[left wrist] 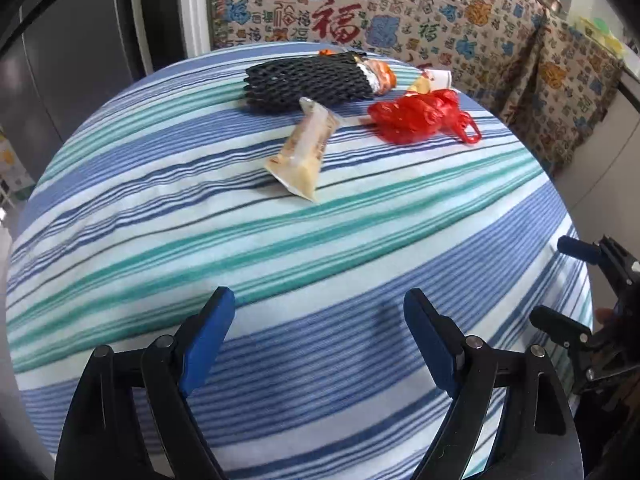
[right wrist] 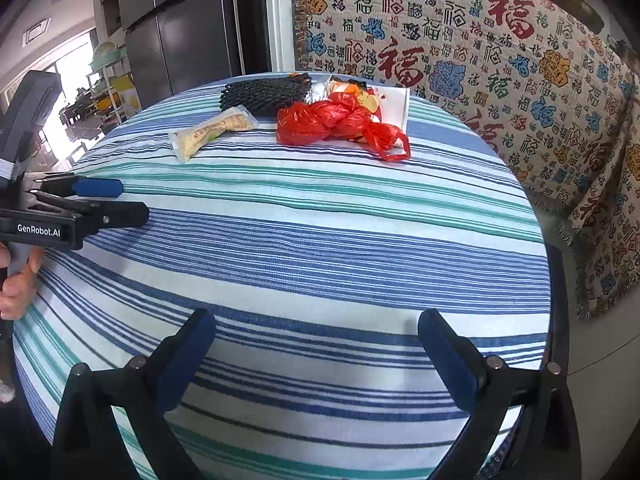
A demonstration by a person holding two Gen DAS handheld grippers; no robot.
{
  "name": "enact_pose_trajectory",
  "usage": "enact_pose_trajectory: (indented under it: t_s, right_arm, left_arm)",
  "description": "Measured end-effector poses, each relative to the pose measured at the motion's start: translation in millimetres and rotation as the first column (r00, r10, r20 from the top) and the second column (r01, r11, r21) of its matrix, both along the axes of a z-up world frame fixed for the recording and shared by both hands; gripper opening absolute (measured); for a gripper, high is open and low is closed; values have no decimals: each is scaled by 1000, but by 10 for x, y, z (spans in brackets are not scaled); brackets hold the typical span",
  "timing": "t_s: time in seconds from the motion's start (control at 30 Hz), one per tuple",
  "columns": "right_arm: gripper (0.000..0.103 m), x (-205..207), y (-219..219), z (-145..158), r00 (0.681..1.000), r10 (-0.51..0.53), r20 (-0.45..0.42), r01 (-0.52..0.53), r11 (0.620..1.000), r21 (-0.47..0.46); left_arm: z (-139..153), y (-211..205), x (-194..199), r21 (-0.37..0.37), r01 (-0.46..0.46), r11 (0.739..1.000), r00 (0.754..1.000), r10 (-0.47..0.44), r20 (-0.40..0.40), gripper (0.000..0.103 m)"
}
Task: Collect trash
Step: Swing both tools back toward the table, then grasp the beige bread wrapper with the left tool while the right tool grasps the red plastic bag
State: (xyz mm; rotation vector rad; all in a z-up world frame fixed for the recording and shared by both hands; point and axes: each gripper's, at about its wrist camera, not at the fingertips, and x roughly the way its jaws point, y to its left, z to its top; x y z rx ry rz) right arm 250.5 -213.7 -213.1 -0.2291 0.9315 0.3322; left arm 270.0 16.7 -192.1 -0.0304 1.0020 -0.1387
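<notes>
Trash lies at the far side of a round table under a blue, teal and white striped cloth (left wrist: 280,248). There is a black foam net sleeve (left wrist: 304,80), a beige snack wrapper (left wrist: 304,148) nearer to me, a crumpled red plastic bag (left wrist: 420,116), an orange-and-silver wrapper (left wrist: 380,74) and a small white paper piece (left wrist: 436,79). My left gripper (left wrist: 320,304) hovers open over the near cloth, holding nothing. My right gripper (right wrist: 318,320) is also open and holds nothing, well short of the red bag (right wrist: 336,124), the net (right wrist: 264,94) and the snack wrapper (right wrist: 212,132).
A sofa with a patterned throw (right wrist: 460,52) stands behind and right of the table. A dark fridge (right wrist: 188,28) is at the back left. Each gripper shows at the edge of the other's view: the right gripper (left wrist: 568,284) and the left gripper (right wrist: 132,200), with a hand (right wrist: 16,284).
</notes>
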Motion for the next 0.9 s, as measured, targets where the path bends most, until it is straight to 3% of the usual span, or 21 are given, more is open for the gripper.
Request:
enact_pose_trajectory:
  t_s: [0.2,0.47,0.57,0.67,0.73,0.9]
  right_arm:
    - [103,184,85,-88,1000,-19,-17,18,1000,-15]
    - [103,246,59,-99,1000,14,-12,-15,1000,-13]
    - [103,274,43,-101,999,34,-16,-34,999,-13]
    - [103,338,13,-103,999,49,-22,-49,999,-16]
    - [103,427,-25,-99,998,49,-26,-50,999,-17]
    - [103,831,-181,-51,999,15,-30,-15,1000,-14]
  left_arm:
    - [-79,36,333,97,27,995,999,-30,29,93]
    - [-72,12,724,90,21,996,997,-27,67,92]
    - [-63,-22,780,89,25,996,996,-33,81,84]
    - [-42,-64,797,85,34,996,994,-43,100,65]
    - [-23,-86,790,86,49,995,992,-59,110,32]
    - [5,-26,743,77,43,996,993,-51,108,27]
